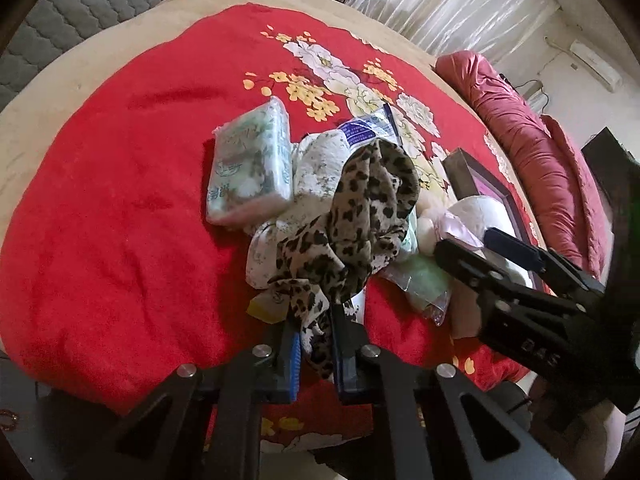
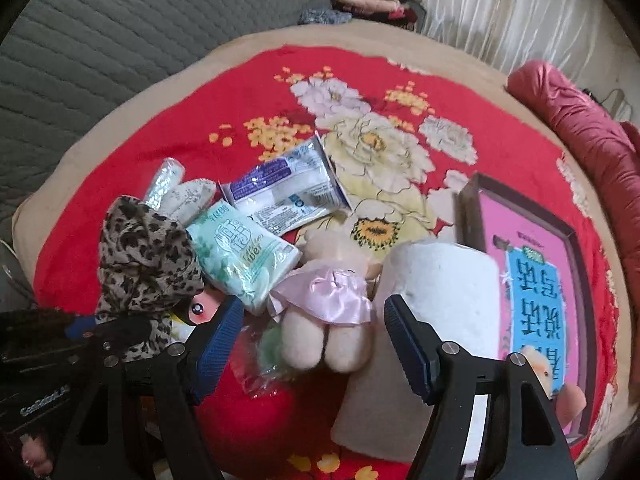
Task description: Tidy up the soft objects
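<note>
On a red floral blanket (image 2: 132,128), the left gripper (image 1: 313,354) pinches a leopard cloth (image 1: 360,216). Beside it lie tissue packs (image 2: 240,256), one reading "flower". The right gripper (image 2: 312,334) gapes over a pink-skirted bear (image 2: 328,304). Rightmost, a pink box (image 2: 532,240) with blue Chinese lettering.

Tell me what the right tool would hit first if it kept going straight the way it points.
Most likely the plush toy in the pink dress, lying between the open right tool fingers; depth is hard to judge.
</note>
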